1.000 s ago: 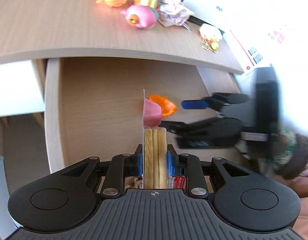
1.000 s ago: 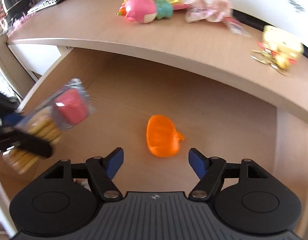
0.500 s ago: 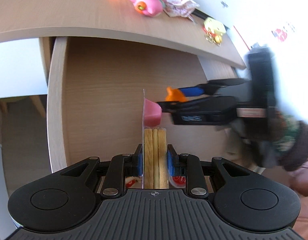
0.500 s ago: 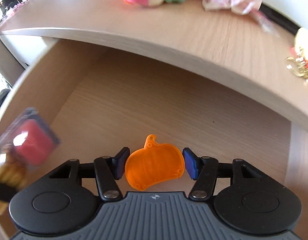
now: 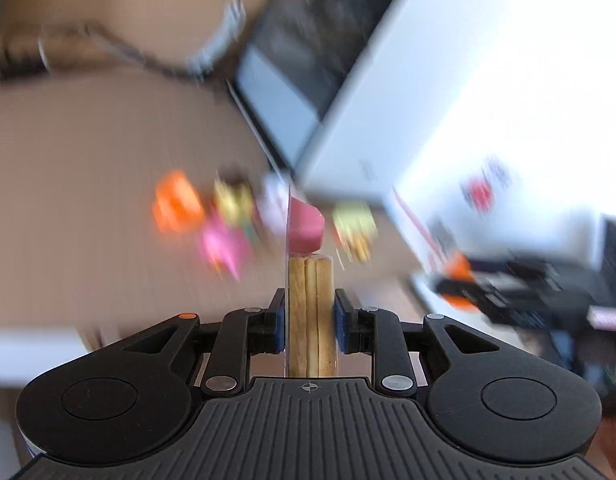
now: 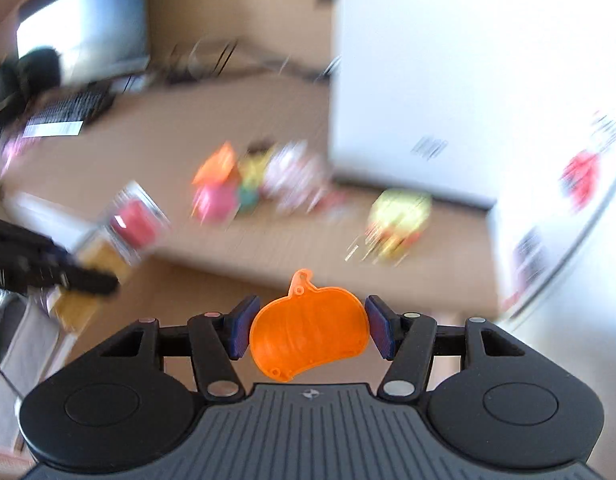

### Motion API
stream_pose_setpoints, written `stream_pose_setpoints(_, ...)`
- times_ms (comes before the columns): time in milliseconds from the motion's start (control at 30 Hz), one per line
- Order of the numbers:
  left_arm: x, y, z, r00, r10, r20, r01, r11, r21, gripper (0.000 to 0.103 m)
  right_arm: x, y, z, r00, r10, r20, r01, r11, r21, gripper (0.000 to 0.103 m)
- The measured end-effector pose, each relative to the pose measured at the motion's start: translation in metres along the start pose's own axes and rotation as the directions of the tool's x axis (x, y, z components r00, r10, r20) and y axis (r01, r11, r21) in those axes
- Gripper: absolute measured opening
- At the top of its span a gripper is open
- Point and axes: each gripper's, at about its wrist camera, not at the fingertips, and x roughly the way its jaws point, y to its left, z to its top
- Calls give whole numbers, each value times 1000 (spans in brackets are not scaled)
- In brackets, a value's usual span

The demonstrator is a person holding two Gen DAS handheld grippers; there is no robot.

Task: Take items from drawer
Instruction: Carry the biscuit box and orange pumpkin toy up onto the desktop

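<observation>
Clear plastic wraps the snack pack [image 5: 309,300] of biscuit sticks with a pink dip cup, pinched upright between the pads of the left gripper [image 5: 309,320], above the wooden desk [image 5: 88,160]. Far on the desk, blurred toys [image 6: 248,188] cluster. To the right, the right gripper [image 6: 308,326] pinches a flat orange pumpkin piece [image 6: 308,326] by its edges

Orange pumpkin charm [image 6: 308,326], blue-padded gripper [image 6: 308,330]
</observation>
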Motion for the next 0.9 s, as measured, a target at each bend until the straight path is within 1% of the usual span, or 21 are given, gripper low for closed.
stream_pose_setpoints(33,2,6,13,999,26,23,-26,1000,-4,26,-4,-8,8,1000,-10,27,10,1000,12,58)
stream_pose_setpoints(100,18,25,34,998,61,22,-60,997,-48,26,0,-16,24,998,-27,65,26,999,26,58)
stream_pose_setpoints(167,38,45,44,995,93,36,-89,991,-105,26,3,-23,32,995,-44,86,41,999,33,58)
stream_pose_setpoints(200,47,52,45,991,125,41,-120,986,-113,26,6,-24,35,995,-52,87,48,998,37,58)
stream_pose_setpoints(233,53,59,44,986,160,44,-154,981,-115,26,11,-25,36,995,-58,81,55,998,41,58)
stream_pose_setpoints(300,66,72,37,978,205,36,-199,972,-125,26,17,-25,37,996,-56,69,53,998,42,58)
stream_pose_setpoints(367,68,86,26,973,230,15,-225,964,-143,26,22,-26,34,997,-47,58,45,999,31,58)
stream_pose_setpoints(467,85,99,15,965,263,-26,-263,951,-165,26,32,-30,29,999,-42,28,41,999,31,58)
stream_pose_setpoints(533,95,105,11,966,257,-38,-259,947,-188,27,39,-32,25,999,-44,7,43,998,38,58)
stream_pose_setpoints(633,98,105,6,971,239,-4,-236,955,-180,27,46,-37,22,999,-40,-11,40,998,54,58)
stream_pose_setpoints(767,98,101,8,969,245,23,-237,956,-170,27,54,-37,21,999,-36,-19,37,998,49,58)
stream_pose_setpoints(800,96,99,10,969,244,37,-235,957,-168,29,55,-37,20,999,-37,-20,38,998,47,58)
stream_pose_setpoints(900,88,91,16,967,242,77,-229,963,-145,30,61,-36,17,998,-60,-17,60,998,37,58)
